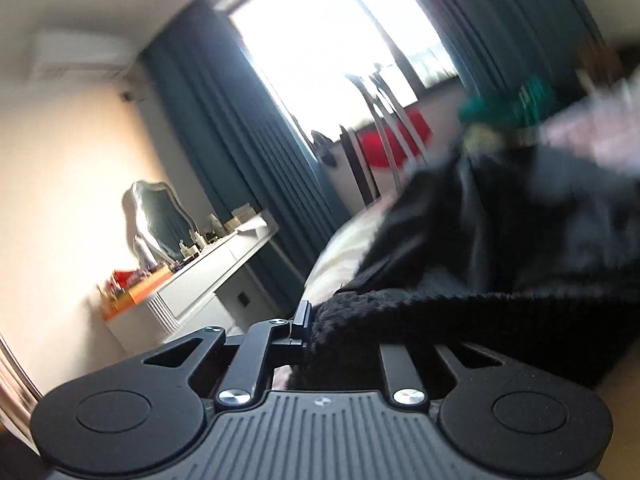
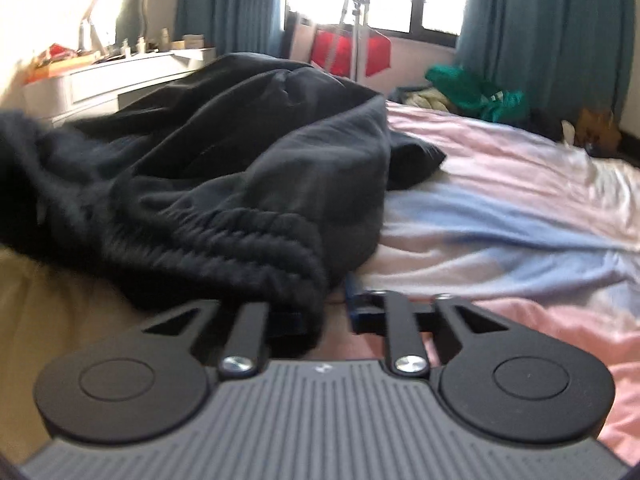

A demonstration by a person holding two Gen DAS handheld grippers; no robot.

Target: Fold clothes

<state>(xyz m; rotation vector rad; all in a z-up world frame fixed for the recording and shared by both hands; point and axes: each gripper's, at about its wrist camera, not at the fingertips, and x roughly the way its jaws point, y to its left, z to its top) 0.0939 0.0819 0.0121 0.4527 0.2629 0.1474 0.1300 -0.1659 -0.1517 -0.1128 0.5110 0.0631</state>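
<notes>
Black fleecy fabric of the dark garment (image 2: 224,152) is bunching over the left claw (image 1: 340,332), covering its right finger so I cannot tell how wide it is standing. Ahead of the right claw (image 2: 320,312) the garment is lying heaped on the bed (image 2: 520,200), its ribbed hem draping into the claw's gap; whether the claw is pinching it I cannot tell. Beyond the claw a green cloth (image 2: 476,92) is sitting near the teal curtains (image 2: 540,20)

Black garment (image 2: 224,152) heaped left — pink-blue sheet (image 2: 520,216) bare rightward.
</notes>
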